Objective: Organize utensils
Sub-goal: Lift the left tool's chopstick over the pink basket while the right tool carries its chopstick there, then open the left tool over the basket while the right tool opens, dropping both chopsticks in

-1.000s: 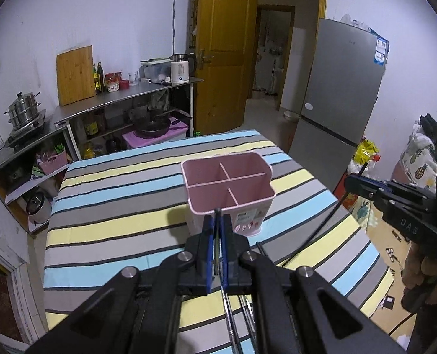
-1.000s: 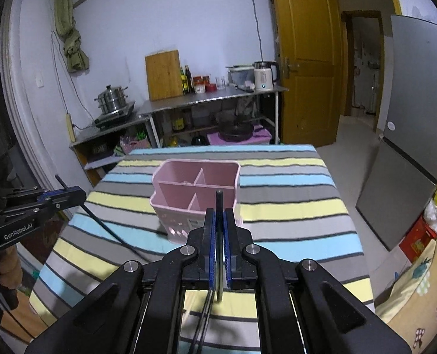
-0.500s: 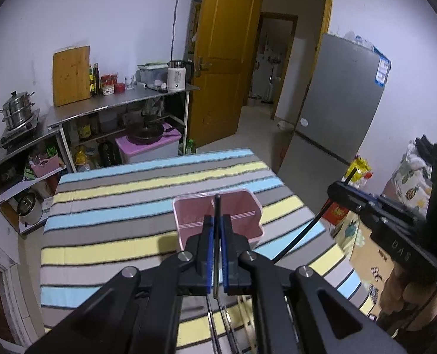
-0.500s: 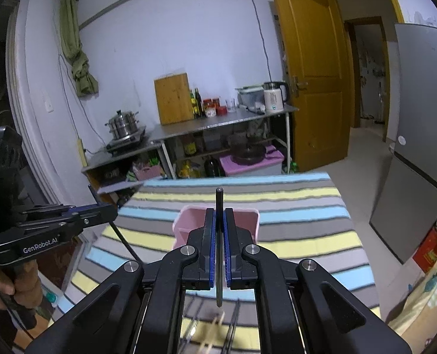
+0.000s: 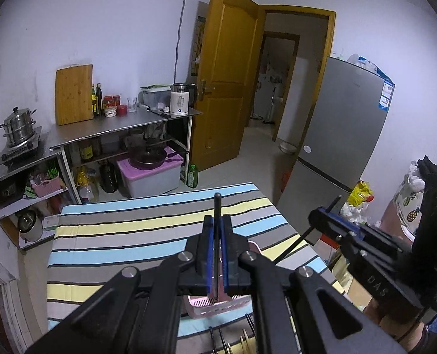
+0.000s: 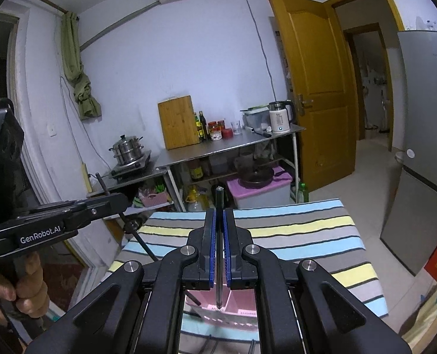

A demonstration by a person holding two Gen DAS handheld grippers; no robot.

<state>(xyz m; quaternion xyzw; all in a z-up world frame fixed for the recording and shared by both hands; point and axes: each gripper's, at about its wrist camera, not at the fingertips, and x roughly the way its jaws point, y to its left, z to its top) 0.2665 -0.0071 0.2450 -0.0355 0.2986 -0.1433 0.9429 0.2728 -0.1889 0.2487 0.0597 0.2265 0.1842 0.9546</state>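
My left gripper (image 5: 215,236) is shut on a black chopstick (image 5: 217,206) that stands up past the pads, its lower end over the pink divided utensil holder (image 5: 218,306). My right gripper (image 6: 219,230) is shut on another black chopstick (image 6: 219,200), its tip over the same pink holder (image 6: 236,303). The holder is mostly hidden under each gripper. The right gripper shows in the left wrist view (image 5: 316,215) with its chopstick slanting down. The left gripper shows in the right wrist view (image 6: 121,200) likewise. More utensils (image 5: 242,339) lie on the striped tablecloth (image 5: 130,236) near me.
The striped table (image 6: 307,230) ends at a far edge before a steel shelf unit (image 5: 124,129) with pots, bottles, a kettle and a cutting board. A grey fridge (image 5: 345,135) stands right. A wooden door (image 5: 224,82) is open behind.
Both grippers have risen and tilted up with their chopsticks. The pink holder has slid from the middle of each view to below the jaws.
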